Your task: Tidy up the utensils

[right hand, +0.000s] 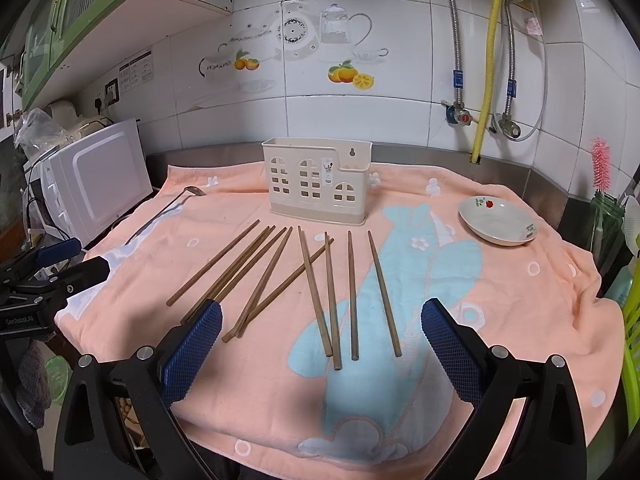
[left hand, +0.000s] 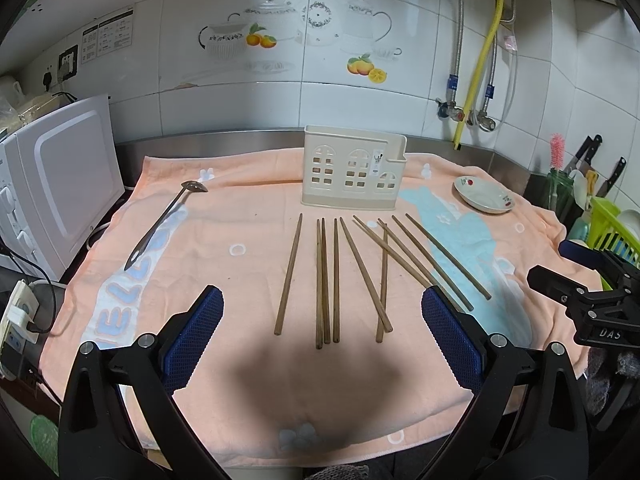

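A peach towel point(left hand: 240, 280) covers the desk, and nine wooden chopsticks point(left hand: 326, 280) lie loose on it at the centre of the left wrist frame, tips pointing toward the wall. The left ones lie nearly parallel, two of them touching side by side; on the right, one crosses another. Just behind them, at upper centre, a cream holder point(left hand: 352, 172) with window-shaped cutouts stands upright on the towel, with nothing visible inside. A metal spoon point(left hand: 168, 220) lies at the left of the frame, bowl toward the wall, well apart from the chopsticks. A small white dish point(left hand: 484, 196) with a red flower print sits at the right, beside the holder. The left gripper point(left hand: 322, 300) hovers at the bottom of its frame, spread wide and holding nothing, its blue pads point(left hand: 200, 332) on either side of the near ends of the chopsticks. The right gripper point(right hand: 322, 312) is likewise spread and empty at the bottom of the right wrist frame, over the light-blue whale print, with four chopsticks lying between its fingers in that view; it also shows at the right edge of the left view point(left hand: 580, 292). A white microwave point(left hand: 60, 184) stands at the left edge, beside the towel. A yellow hose point(left hand: 484, 56) and metal pipes point(left hand: 460, 32) run down the tiled wall at upper right, and a green rack point(left hand: 612, 224) sits at the right edge.
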{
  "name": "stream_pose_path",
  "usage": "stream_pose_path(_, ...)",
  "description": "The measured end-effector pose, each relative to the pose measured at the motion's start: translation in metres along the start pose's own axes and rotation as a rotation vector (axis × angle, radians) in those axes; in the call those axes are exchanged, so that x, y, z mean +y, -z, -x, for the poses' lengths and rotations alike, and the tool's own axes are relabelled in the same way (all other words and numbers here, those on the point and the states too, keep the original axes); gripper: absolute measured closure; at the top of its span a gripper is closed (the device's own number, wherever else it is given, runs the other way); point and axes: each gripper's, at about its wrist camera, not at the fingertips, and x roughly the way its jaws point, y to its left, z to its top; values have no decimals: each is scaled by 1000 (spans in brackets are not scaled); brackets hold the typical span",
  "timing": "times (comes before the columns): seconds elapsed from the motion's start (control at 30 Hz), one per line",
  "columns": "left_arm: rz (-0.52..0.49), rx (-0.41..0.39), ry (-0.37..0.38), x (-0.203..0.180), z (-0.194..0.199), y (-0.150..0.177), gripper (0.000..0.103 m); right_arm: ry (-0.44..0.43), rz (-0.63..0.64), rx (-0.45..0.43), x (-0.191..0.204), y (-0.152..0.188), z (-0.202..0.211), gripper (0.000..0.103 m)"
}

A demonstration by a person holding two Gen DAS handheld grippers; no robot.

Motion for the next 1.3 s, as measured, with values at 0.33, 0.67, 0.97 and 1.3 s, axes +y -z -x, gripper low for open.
stream_pose_path(0.33,1,4,1,0,-4,0,5,-2,-3,5,-1,0,-3,6)
stream_pose_path(0.67,4,19,1,2,-12,3,5,-4,-5,16,-2,0,-9,6)
stream_pose_path(0.97,16,44,-4,9,-22,3,5,-5,-23,36,-8,2,-20,6)
stream_pose_path(1.3,19,77,-4,11,-37,1,5,-14,-36,65,-15,2,-35,6)
